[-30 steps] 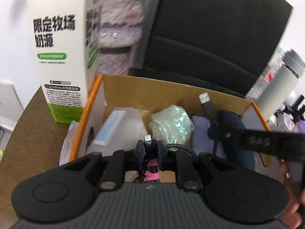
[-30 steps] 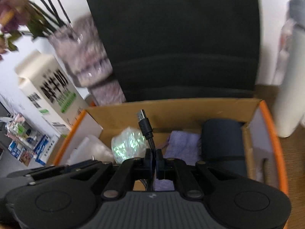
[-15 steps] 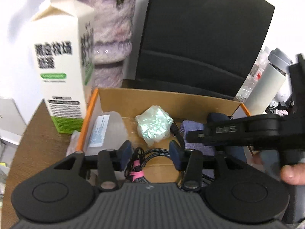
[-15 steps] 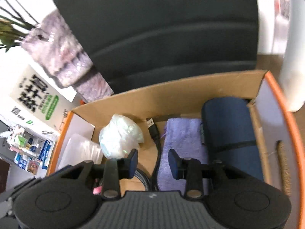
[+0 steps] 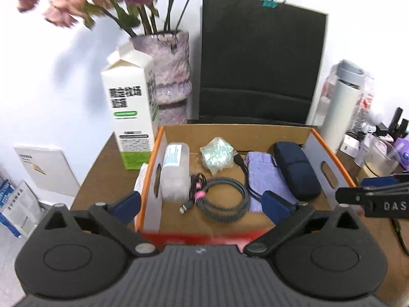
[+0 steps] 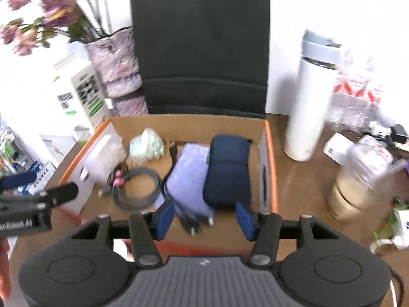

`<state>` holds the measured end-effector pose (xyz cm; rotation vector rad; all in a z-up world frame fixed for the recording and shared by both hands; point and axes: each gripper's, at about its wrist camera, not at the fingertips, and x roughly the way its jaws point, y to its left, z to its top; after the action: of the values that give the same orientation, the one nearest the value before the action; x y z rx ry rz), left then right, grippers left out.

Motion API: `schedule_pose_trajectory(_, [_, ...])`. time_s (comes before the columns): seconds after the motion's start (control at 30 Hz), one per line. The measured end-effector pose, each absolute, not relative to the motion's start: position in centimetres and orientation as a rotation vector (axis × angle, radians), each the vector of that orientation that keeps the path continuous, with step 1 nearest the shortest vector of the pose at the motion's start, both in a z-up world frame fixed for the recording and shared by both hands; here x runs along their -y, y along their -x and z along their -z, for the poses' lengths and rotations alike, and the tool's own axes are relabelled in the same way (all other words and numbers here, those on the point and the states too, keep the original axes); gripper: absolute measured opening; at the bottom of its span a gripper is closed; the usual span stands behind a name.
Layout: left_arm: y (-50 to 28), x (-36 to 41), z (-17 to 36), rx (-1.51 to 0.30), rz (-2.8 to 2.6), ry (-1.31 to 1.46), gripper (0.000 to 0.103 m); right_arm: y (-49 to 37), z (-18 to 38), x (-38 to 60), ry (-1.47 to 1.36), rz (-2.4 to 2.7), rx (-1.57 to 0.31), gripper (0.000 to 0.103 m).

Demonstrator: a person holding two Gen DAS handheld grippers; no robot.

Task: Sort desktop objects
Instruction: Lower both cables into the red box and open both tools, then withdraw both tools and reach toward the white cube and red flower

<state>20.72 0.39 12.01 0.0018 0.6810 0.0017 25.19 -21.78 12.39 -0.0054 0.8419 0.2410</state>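
Observation:
An orange-rimmed cardboard box (image 5: pixel 329 151) (image 6: pixel 271 153) sits on the brown desk. Inside lie a coiled grey cable (image 5: pixel 225 199) (image 6: pixel 138 192), a clear plastic container (image 5: pixel 175 171), a crumpled iridescent wrap (image 5: pixel 217 154) (image 6: pixel 147 145), a purple cloth (image 5: pixel 265 176) (image 6: pixel 189 179) and a navy pouch (image 5: pixel 296 171) (image 6: pixel 227 174). My left gripper (image 5: pixel 202 204) is wide open and empty above the box's near edge. My right gripper (image 6: pixel 204 217) is open and empty, over the near edge by the cloth and pouch.
A milk carton (image 5: pixel 130 117) and a purple vase with flowers (image 5: pixel 171 71) stand left of the box. A black bag (image 5: pixel 260 69) stands behind it. A white thermos (image 6: pixel 309 97), a jar (image 6: pixel 358 179) and small clutter stand right.
Both grippers let go of the cable, opened wide and pulled back and up from the box. The cable now lies coiled on the box floor.

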Motion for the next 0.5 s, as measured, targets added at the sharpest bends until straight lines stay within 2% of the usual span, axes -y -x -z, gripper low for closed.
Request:
schedule_pose_trajectory(0.07, [-17.2, 0.2, -12.1, -0.634, 0.023, -0.013, 0.103, -21.7, -12.6, 22.0, 0.018, -0.251, -0.793, 0.066])
schedule_pose_trajectory(0.17, [-12.2, 0.8, -11.4, -0.576, 0.063, -0.007, 0.103, -16.3, -12.4, 22.3, 0.017, -0.269, -0.723, 0.076])
schedule_pose_trajectory(0.5, [1.5, 1.6, -4.6, -0.553, 0.019, 0.027, 0.103, -1.5, -5.9, 22.1, -0.024, -0.266, -0.668, 0.077])
